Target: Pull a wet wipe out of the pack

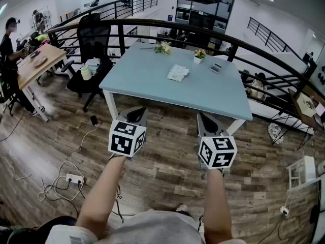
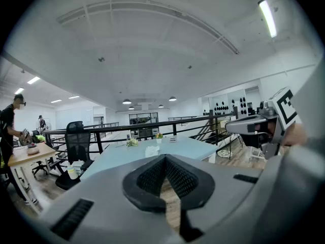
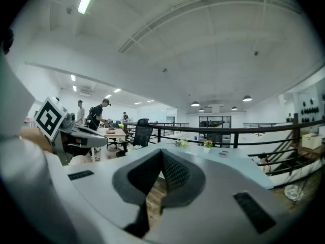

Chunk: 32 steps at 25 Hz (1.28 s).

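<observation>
the wet wipe pack (image 1: pixel 178 72) lies flat near the middle of the light blue table (image 1: pixel 142 78). the left gripper (image 1: pixel 136 112) and right gripper (image 1: pixel 205 117) hover short of the table's near edge, well apart from the pack. both have their jaws pressed together on nothing.

Bright, even light from ceiling lamps (image 2: pixel 267 17); strong fisheye bending, dark vignetted corners, soft near foreground.
</observation>
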Each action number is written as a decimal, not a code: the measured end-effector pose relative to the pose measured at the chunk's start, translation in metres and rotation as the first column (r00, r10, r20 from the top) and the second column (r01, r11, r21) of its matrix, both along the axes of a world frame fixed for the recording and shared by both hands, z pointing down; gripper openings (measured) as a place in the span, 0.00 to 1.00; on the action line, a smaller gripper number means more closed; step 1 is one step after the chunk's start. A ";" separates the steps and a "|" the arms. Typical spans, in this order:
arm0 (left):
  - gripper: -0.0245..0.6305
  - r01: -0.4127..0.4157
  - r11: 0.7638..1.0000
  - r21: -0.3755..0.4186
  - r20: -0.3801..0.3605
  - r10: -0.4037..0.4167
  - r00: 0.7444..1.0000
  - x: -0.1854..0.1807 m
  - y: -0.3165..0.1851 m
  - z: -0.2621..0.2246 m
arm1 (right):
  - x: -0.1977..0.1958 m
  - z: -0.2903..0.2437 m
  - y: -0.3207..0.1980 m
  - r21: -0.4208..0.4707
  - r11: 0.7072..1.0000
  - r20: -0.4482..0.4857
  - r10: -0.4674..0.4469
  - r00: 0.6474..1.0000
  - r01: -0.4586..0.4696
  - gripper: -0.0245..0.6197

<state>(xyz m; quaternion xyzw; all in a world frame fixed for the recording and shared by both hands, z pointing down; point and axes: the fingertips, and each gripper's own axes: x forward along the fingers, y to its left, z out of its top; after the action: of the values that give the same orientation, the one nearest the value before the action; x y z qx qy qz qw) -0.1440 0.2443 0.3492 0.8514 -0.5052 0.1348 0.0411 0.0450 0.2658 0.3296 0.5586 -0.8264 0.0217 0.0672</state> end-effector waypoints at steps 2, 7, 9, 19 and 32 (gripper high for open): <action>0.03 -0.002 1.000 -0.001 0.001 0.002 1.000 0.000 0.000 0.002 | 0.000 0.001 -0.001 -0.002 1.000 0.000 0.002 1.000 -0.002 0.05; 0.03 -0.002 1.000 -0.004 -0.002 0.002 1.000 -0.002 0.000 0.004 | -0.005 0.002 -0.002 0.003 1.000 -0.001 0.000 1.000 0.000 0.05; 0.03 -0.007 1.000 -0.007 -0.005 0.007 1.000 0.001 -0.001 0.005 | -0.004 0.003 -0.003 0.003 1.000 -0.006 -0.001 1.000 0.001 0.05; 0.03 -0.003 1.000 -0.008 0.006 0.003 1.000 0.013 -0.026 0.011 | 0.004 0.016 -0.029 -0.013 1.000 0.001 -0.024 1.000 0.024 0.05; 0.03 0.053 0.998 -0.028 0.012 -0.052 0.999 0.039 -0.116 0.026 | 0.033 0.038 -0.126 -0.056 0.996 0.022 -0.066 0.998 0.067 0.15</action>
<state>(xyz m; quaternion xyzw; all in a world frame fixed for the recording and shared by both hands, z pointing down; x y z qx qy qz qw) -0.1053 0.1282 0.3748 0.8364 -0.5256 0.1458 0.0539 0.0778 0.1398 0.3675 0.5284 -0.8442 0.0486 0.0753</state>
